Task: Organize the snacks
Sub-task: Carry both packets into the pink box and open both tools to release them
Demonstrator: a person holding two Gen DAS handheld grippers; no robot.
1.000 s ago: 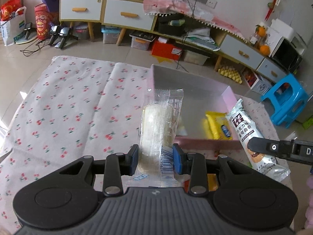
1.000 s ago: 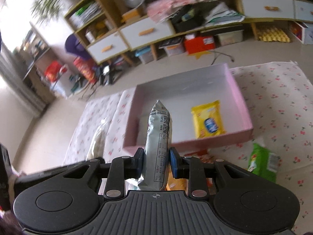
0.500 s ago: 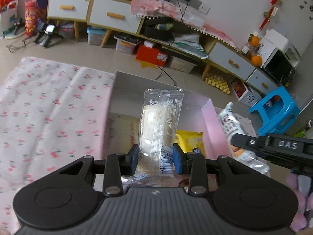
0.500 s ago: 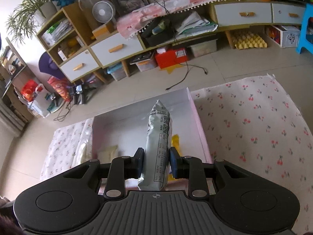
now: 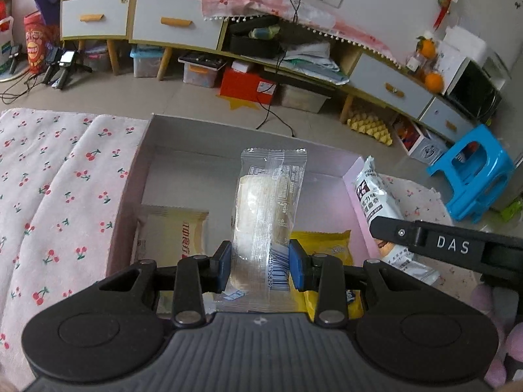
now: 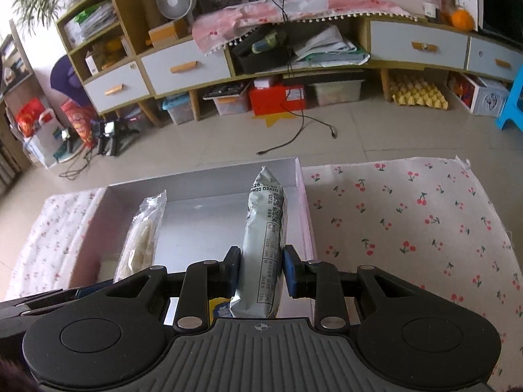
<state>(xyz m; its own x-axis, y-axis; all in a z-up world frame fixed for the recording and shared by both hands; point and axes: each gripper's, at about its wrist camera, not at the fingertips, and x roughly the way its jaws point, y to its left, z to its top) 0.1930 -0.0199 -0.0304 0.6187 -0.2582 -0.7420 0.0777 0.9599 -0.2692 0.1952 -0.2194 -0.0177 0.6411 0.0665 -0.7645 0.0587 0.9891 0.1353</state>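
Note:
My left gripper (image 5: pixel 260 266) is shut on a clear-wrapped pale cake (image 5: pixel 266 209), held upright over the pink box (image 5: pixel 130 176). Inside the box lie a cream packet (image 5: pixel 183 235) at the near left and a yellow packet (image 5: pixel 327 251) partly behind my fingers. My right gripper (image 6: pixel 261 269) is shut on a grey-white snack bag (image 6: pixel 266 228), upright over the same box (image 6: pixel 305 209) near its right wall. In the left wrist view that bag (image 5: pixel 376 196) and the right gripper's finger show at the box's right edge. The clear packet (image 6: pixel 143 232) shows at left in the right wrist view.
The box sits on a white cloth with a cherry print (image 5: pixel 65 179) (image 6: pixel 408 222) that spreads to both sides. Beyond are tiled floor, a low cabinet with drawers (image 6: pixel 183 65), storage bins, cables and a blue stool (image 5: pixel 474 176).
Both grippers have moved forward and down over the pink box, each still holding its packet. The box now fills more of both views, and the cream packet has come into sight.

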